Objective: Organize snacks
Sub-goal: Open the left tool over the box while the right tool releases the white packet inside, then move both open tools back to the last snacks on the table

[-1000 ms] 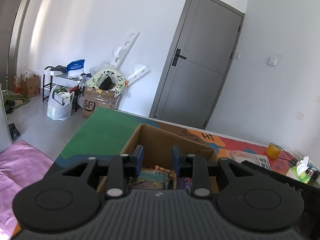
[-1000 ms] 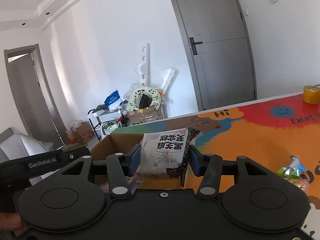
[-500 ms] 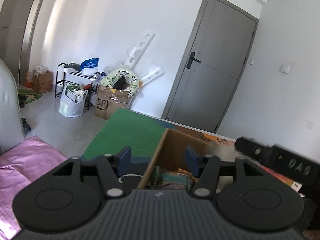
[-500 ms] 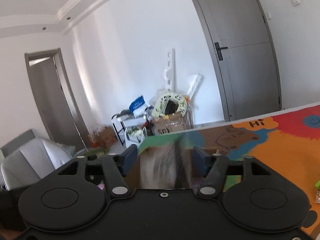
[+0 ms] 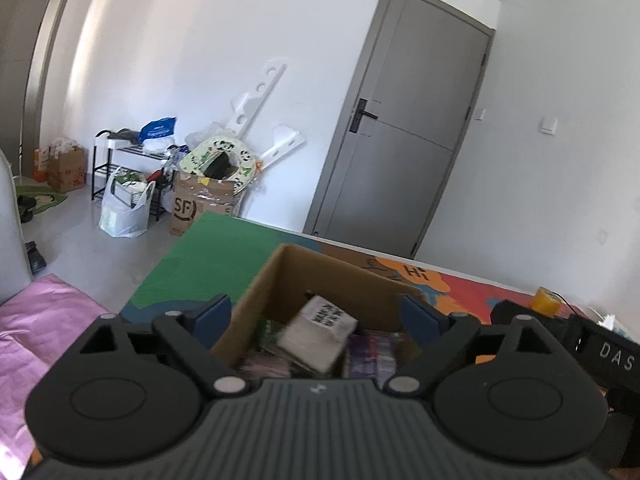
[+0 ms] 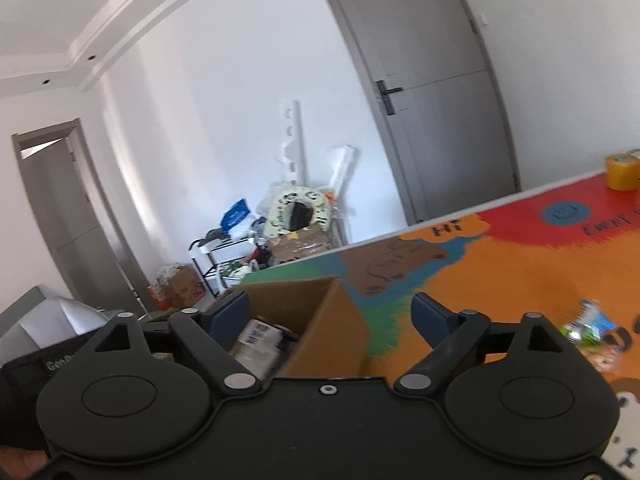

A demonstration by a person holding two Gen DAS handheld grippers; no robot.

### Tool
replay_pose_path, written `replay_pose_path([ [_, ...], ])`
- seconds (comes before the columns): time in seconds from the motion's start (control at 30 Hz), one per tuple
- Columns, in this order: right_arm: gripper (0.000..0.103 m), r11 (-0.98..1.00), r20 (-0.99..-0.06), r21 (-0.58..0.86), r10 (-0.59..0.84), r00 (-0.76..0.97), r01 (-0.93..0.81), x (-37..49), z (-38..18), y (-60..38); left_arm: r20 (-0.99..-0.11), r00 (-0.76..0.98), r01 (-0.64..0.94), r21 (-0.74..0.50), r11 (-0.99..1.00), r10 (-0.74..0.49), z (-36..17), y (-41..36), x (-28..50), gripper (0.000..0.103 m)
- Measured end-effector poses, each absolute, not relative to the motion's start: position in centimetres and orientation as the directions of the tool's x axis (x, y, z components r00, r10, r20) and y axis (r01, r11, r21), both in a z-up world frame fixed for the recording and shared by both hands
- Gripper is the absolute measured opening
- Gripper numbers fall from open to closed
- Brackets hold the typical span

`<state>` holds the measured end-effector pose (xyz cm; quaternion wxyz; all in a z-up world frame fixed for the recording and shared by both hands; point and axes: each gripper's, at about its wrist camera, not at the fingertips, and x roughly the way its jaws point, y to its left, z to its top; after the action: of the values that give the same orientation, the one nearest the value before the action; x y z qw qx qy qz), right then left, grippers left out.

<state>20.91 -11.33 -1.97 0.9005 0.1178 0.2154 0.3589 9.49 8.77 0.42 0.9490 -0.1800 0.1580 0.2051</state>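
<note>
Nearby clutter: behind the worktop (image 6: 500, 264) I saw a grey door (image 5: 404, 140) and piled boxes and bags (image 5: 200, 184); a yellow tape roll (image 6: 621, 172) sat at the far edge.
Snack box: the cardboard box (image 5: 320, 280) stood on the green corner, a white snack packet (image 5: 320, 332) lying tilted inside on other packs.
Loose snacks: a small pile (image 6: 584, 332) lay on the orange area, well apart from the box.
Left hand-held gripper (image 5: 318, 318): spread wide, empty, hovering over the box.
Right hand-held gripper (image 6: 330, 314): spread wide, empty, above the box's near corner.

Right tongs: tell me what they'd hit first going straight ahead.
Probably the near corner of the open brown cardboard box, which sits between the open right tongs; depth is hard to judge through the fisheye.
</note>
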Motion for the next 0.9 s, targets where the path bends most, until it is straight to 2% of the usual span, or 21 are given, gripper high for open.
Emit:
replay_pose_path([
  [0.3,0.103,0.762,-0.327,0.377,0.642,0.694,-0.527,21.0,-2.7,-15.4,-0.363,0.891,-0.383,-0.28,0.88,0.273,0.6,5.6,10.7,0.098],
  [0.47,0.103,0.791,-0.347,0.38,0.602,0.719,-0.479,21.0,-3.3,-17.4,-0.363,0.903,-0.339,-0.277,0.899,0.229,0.4,3.9,11.5,0.102],
  [0.9,0.103,0.836,-0.366,0.392,0.525,0.768,-0.385,21.4,-4.3,-22.9,-0.377,0.915,-0.248,-0.245,0.937,0.144,-0.1,-0.6,13.6,0.102],
])
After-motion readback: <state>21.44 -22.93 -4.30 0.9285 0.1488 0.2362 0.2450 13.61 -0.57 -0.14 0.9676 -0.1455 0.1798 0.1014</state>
